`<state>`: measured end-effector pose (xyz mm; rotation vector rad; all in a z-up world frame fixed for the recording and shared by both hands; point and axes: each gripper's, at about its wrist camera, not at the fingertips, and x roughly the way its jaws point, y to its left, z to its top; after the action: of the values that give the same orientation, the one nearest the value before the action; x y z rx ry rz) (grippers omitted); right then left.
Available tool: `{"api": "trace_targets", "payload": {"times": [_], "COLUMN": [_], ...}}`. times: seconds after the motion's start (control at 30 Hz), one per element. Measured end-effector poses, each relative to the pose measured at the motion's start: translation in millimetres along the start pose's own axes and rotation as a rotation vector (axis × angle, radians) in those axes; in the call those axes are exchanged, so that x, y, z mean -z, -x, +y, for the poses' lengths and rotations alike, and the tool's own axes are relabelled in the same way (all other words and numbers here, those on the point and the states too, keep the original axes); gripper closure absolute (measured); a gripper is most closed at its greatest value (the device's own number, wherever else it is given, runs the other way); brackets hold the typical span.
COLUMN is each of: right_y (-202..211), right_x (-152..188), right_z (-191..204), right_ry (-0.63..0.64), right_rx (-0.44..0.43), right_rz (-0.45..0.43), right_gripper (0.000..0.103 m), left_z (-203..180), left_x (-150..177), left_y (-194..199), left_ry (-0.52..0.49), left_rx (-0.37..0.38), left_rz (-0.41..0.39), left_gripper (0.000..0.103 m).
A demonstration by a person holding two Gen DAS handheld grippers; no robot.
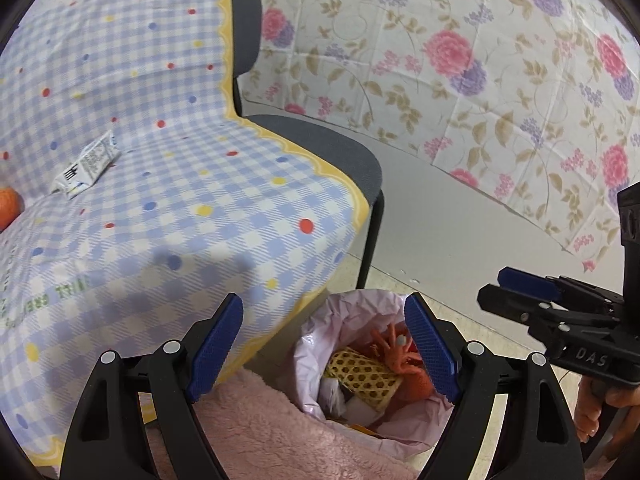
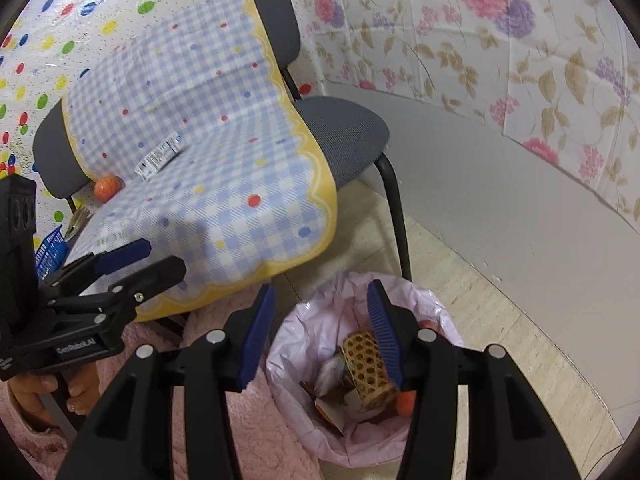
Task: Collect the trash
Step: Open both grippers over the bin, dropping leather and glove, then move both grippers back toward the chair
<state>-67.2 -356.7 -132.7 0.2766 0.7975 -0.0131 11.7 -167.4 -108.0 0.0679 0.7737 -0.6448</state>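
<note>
Left wrist view looks down over the bin (image 1: 320, 360), pink liner and all, sitting on the floor by the chair (image 1: 320, 148). Left gripper (image 1: 324, 344) has its jaws spread wide with nothing between them. Right gripper (image 2: 316, 332) hangs over the same bin, roughly half open, also empty-handed. Inside the bin there's a yellow mesh sleeve (image 2: 366, 364), something orange and some paper scraps, so I'd say some trash is already dealt with.

What's left that I can see: a small carton (image 1: 86, 164) lying flat on the checked cloth (image 1: 180, 120) over the chair seat, plus an orange ball (image 2: 106, 188) just beside it near the backrest. From the left gripper the carton is up and to the left, well apart. Its long axis runs diagonally, lower-left to upper-right in both views. My guess is the left hand is the nearer one, since the right is out on the far side of the bin.

Floral sheets (image 1: 480, 60) cover the wall, pale tiled floor (image 2: 500, 340), fluffy pink rug (image 1: 256, 420) underneath.
</note>
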Motion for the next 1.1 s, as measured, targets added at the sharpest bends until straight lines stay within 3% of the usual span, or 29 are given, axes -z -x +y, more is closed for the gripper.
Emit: {"api": "trace_targets", "payload": {"times": [0.3, 0.5, 0.6, 0.83, 1.1], "right_y": [-4, -17, -27, -58, -130], "right_x": [-19, -49, -68, -105, -136], "right_z": [34, 74, 104, 174, 268], "right_ry": [0.059, 0.126, 0.172, 0.281, 0.395], "right_rx": [-0.058, -0.108, -0.142, -0.169, -0.146], "right_rz": [-0.049, -0.075, -0.076, -0.096, -0.077], "right_gripper": [0.055, 0.055, 0.055, 0.041, 0.033], "left_z": [39, 81, 107, 178, 261], "left_x": [0, -8, -12, -26, -38], "left_y": [21, 48, 62, 92, 95], "left_ry": [0.065, 0.112, 0.151, 0.250, 0.319], "left_rx": [-0.080, -0.196, -0.246, -0.394, -0.521], "left_rz": [-0.037, -0.092, -0.121, -0.176, -0.141], "left_gripper": [0.020, 0.020, 0.020, 0.019, 0.018]}}
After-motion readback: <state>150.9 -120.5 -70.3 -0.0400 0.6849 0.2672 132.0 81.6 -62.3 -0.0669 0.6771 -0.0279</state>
